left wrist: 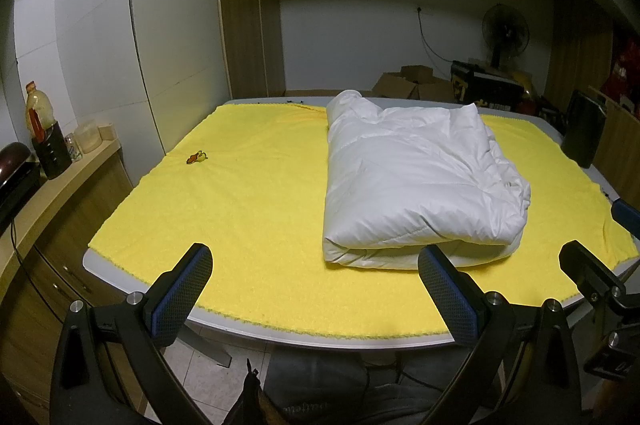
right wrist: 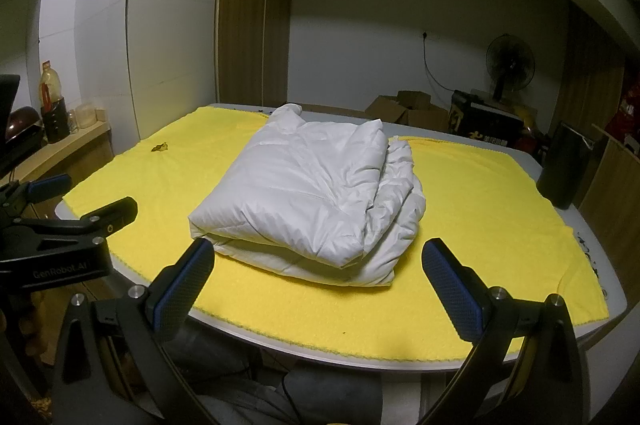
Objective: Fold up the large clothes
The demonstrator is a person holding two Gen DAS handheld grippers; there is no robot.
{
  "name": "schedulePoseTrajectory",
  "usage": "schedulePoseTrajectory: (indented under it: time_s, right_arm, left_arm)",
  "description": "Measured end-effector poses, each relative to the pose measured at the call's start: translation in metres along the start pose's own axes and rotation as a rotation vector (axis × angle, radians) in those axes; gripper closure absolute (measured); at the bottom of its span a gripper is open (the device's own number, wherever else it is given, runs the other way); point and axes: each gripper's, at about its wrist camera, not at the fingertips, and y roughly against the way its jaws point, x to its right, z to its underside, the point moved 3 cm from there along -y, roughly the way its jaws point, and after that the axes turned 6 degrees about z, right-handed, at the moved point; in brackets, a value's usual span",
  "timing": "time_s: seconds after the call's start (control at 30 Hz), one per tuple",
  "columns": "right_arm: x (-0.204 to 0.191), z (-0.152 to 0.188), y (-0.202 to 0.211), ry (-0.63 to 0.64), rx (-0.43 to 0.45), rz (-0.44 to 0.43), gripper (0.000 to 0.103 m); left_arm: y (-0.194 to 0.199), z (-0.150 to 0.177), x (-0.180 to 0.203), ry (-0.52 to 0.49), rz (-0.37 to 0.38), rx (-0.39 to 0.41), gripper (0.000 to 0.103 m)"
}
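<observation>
A white padded coat lies folded into a thick bundle on the yellow cloth that covers the table. It also shows in the right wrist view. My left gripper is open and empty, held over the table's near edge, left of the bundle. My right gripper is open and empty, held just in front of the bundle's near edge. The right gripper also shows at the right edge of the left wrist view; the left gripper shows at the left of the right wrist view.
A small brown and yellow patch sits on the cloth at the far left. A counter with a bottle and jars stands to the left. A dark bin, cardboard boxes and a fan stand beyond the table.
</observation>
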Motion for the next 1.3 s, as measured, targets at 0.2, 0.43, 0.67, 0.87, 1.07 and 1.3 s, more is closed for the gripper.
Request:
schedulePoseTrajectory:
  time_s: [0.2,0.43,0.67,0.87,1.07,1.3]
  right_arm:
    - [-0.0004,0.0006,0.0013,-0.001,-0.002,-0.001,0.000]
    - [0.0001,0.0003,0.0000,-0.001,-0.001,-0.001,0.000]
    - [0.0002,0.0003,-0.0002,-0.001,-0.002,-0.001,0.000]
    - [-0.0002,0.0004,-0.0004,-0.001,-0.003,-0.002,0.000]
    - [0.0002,0.0007,-0.0002,-0.001,-0.005,-0.002,0.000]
    - [-0.0003,0.0011,0.0006,0.000,-0.005,-0.002,0.000]
  left_arm:
    - [0.0000,0.0002,0.0001,0.000,0.001,0.000,0.000]
    - [-0.0002,0.0001,0.0003,0.001,0.000,-0.001,0.000]
    - [0.0002,0.0011,0.0003,0.001,0.001,-0.002,0.000]
    - [-0.0004,0.0003,-0.0001,0.000,0.001,-0.002,0.000]
    - [-0.0009,0.0010,-0.0009,-0.001,0.002,-0.001,0.000]
    - [0.0007,0.0008,-0.0019,-0.003,0.034,0.020,0.000]
